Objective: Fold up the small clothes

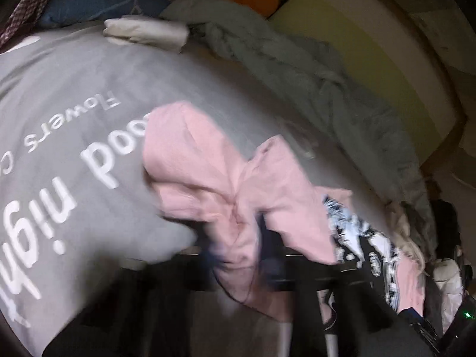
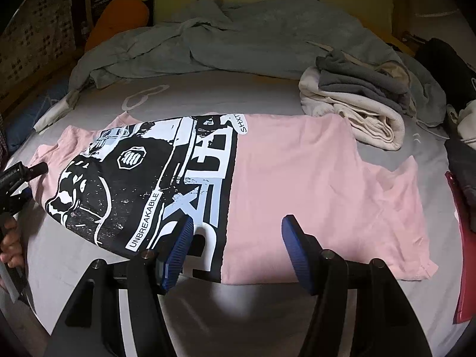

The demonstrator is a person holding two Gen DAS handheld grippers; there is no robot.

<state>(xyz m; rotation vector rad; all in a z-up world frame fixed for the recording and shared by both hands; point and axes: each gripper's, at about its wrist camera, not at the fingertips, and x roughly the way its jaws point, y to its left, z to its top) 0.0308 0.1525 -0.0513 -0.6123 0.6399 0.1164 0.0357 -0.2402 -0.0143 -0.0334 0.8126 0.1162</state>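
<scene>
A pink T-shirt [image 2: 297, 178] with a black-and-white print lies spread flat on the grey bed sheet [image 2: 267, 95]. My right gripper [image 2: 237, 226] hovers open over the shirt's near edge, with its blue pads [image 2: 181, 247] apart and nothing between them. My left gripper [image 2: 38, 168] is at the shirt's far left edge. In the blurred left wrist view, a bunch of the pink T-shirt [image 1: 208, 163] is gathered and pinched in the left gripper [image 1: 238, 238], lifted a little off the sheet [image 1: 74, 104].
A crumpled grey blanket [image 2: 238, 38] lies across the back of the bed. A folded pile of grey and cream clothes [image 2: 357, 98] sits at the back right beside the shirt. An orange cushion [image 2: 116, 17] is at the back left, and a red object [image 2: 464, 238] is at the right edge. A hand [image 2: 10, 244] shows at the left.
</scene>
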